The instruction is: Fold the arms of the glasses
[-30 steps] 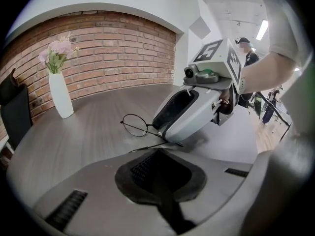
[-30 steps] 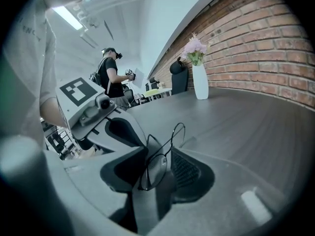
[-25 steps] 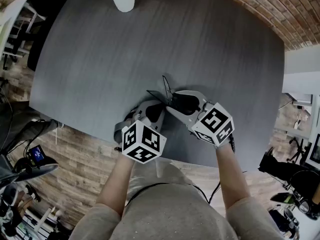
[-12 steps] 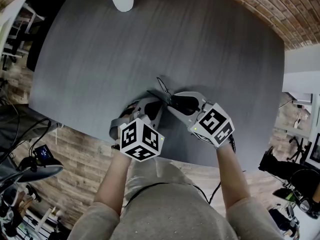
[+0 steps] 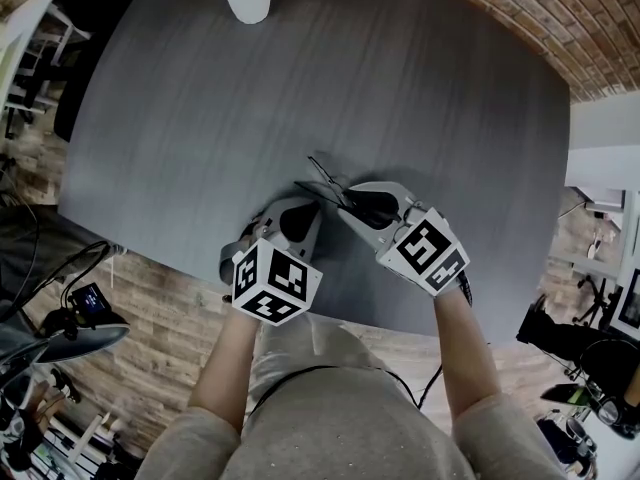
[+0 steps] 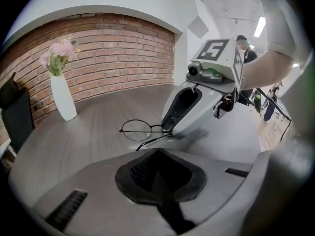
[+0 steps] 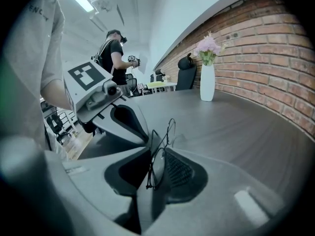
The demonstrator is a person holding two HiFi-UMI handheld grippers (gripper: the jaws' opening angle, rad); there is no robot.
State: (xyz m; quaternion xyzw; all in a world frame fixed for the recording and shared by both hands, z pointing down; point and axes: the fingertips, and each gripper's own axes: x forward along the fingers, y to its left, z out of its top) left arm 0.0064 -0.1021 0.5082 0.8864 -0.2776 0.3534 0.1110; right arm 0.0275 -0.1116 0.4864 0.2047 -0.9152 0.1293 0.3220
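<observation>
1. The glasses [image 6: 136,130] sit near the front edge of the dark grey counter [image 5: 200,118], in the space between the two grippers' tips.
2. The right gripper [image 7: 158,146] reaches in from the right. Its fingers [image 7: 221,181] have just been closing and now grip one lens, which stands edge-on between them. The other lens sticks out past the fingertips.
3. The left gripper [image 6: 157,154] points at the glasses from the left, with its fingers [image 6: 98,191] closed together and nothing between them.
4. One thin arm of the glasses runs down from the frame towards the left gripper. Its curved end lies just ahead of the fingertips; whether they touch cannot be told.
5. A white vase of pink flowers [image 6: 63,97] stands at the far side of the counter, well apart from the glasses.
</observation>
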